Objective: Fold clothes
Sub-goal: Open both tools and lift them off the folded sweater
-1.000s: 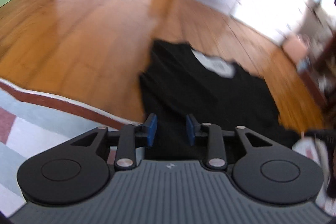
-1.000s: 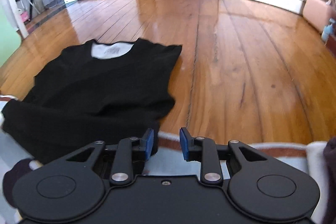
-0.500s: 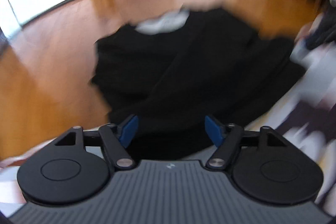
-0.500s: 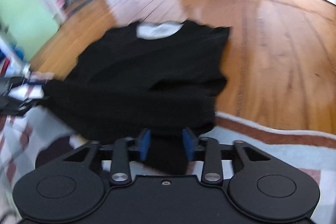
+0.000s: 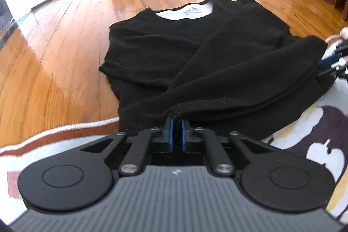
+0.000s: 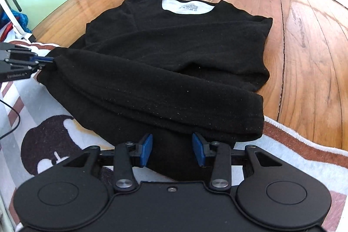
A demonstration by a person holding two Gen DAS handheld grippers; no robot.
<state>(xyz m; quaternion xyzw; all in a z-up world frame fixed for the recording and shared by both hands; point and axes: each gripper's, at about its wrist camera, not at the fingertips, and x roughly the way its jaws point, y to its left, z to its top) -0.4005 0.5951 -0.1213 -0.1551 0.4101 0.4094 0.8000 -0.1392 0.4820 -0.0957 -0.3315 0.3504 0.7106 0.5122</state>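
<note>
Black sweater (image 6: 174, 53) lies collar-away, half on the wood floor (image 6: 304, 58), its hem end over the rug (image 6: 304, 149) edge. Left gripper (image 5: 175, 134) is pinched on a fold at the sweater's near edge (jaws nearly together). Right gripper (image 6: 171, 148) has jaws apart, straddling the hem. Bare floor flanks the sweater on both sides.
</note>
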